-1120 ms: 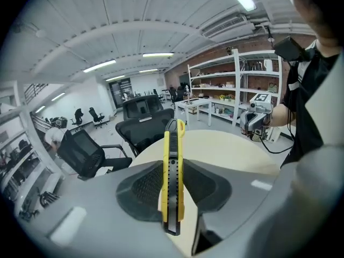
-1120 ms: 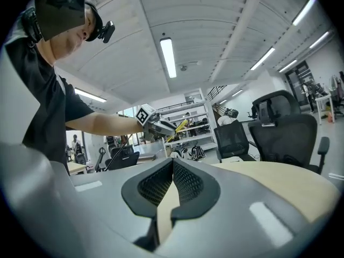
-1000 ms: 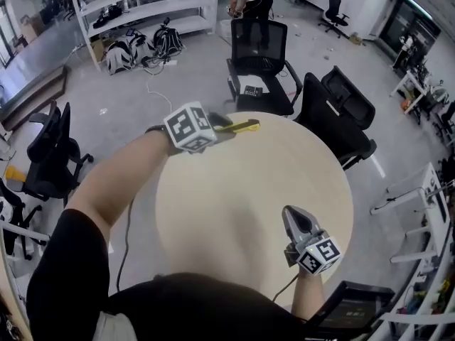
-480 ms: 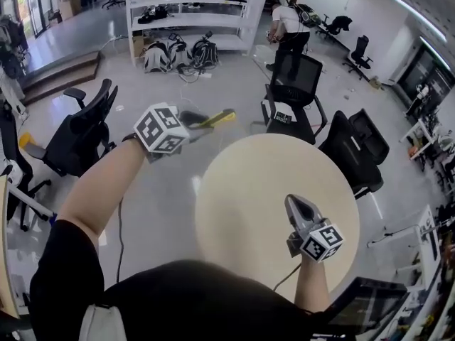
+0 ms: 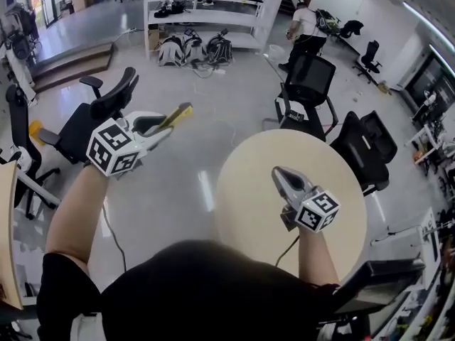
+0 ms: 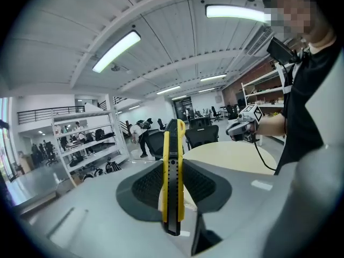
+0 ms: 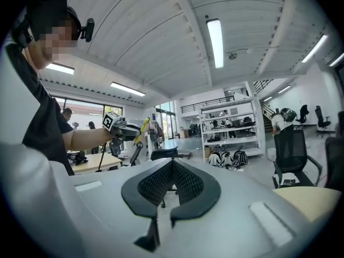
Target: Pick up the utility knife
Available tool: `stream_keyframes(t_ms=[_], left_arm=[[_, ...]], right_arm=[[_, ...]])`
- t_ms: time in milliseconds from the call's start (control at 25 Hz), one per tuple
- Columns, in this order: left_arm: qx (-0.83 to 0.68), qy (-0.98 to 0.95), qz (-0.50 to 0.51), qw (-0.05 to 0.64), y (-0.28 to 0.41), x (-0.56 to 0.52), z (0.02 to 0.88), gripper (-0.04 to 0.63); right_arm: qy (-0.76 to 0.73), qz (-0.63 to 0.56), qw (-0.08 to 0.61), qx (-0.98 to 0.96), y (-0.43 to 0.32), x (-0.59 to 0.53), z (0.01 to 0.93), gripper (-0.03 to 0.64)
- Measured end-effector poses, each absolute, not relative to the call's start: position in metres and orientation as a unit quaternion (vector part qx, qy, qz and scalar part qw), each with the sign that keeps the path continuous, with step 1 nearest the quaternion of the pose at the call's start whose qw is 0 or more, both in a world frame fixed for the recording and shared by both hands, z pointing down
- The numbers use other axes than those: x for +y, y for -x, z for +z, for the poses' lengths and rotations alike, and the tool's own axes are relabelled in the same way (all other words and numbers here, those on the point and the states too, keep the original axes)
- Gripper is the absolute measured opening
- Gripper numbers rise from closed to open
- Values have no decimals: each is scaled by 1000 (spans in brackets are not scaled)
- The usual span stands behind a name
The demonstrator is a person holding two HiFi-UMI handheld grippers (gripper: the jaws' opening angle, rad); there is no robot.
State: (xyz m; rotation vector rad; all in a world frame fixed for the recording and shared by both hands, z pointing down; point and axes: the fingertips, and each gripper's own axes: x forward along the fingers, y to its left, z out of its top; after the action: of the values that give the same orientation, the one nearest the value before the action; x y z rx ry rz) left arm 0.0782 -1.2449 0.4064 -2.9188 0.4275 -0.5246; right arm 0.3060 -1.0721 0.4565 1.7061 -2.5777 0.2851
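One second on, the utility knife (image 5: 178, 113) has been swung off the round table (image 5: 341, 197) out to roughly 10 o'clock over the floor, clamped in the left gripper (image 5: 159, 123), while the right gripper (image 5: 282, 177) is kept closed and empty, so the pickup looks pretty much done.

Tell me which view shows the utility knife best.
Left gripper view: the utility knife stands large and centred, clamped in the left gripper. Head view shows only its yellow end beyond that gripper. Right gripper view shows it small and distant.
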Motion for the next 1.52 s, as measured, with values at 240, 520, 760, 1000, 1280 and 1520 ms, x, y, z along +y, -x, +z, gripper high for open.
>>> stream_keyframes(t_ms=[240,520,760,1000,1280,1520], left_arm=[[192,966,-160,65,-9,-1230,398,112],[248,962,-114,30,51,-1209,398,112],[297,954,-38,-21,83,-1188,404,112],[333,942,11,-30,100,-1162,402,112],[312,947,35,-70,90,-1138,419,113],[298,952,37,-60,84,-1134,408,113]], right_arm=[[-502,78,21,-861,-254,-1112,447,15],[-459,76,30,-885,-214,-1135,439,15],[-439,75,21,-895,-196,-1140,427,15],[-426,87,-3,-900,-185,-1136,421,14],[-427,95,-1,-899,-180,-1126,437,12],[-431,97,-2,-897,-181,-1121,439,12]])
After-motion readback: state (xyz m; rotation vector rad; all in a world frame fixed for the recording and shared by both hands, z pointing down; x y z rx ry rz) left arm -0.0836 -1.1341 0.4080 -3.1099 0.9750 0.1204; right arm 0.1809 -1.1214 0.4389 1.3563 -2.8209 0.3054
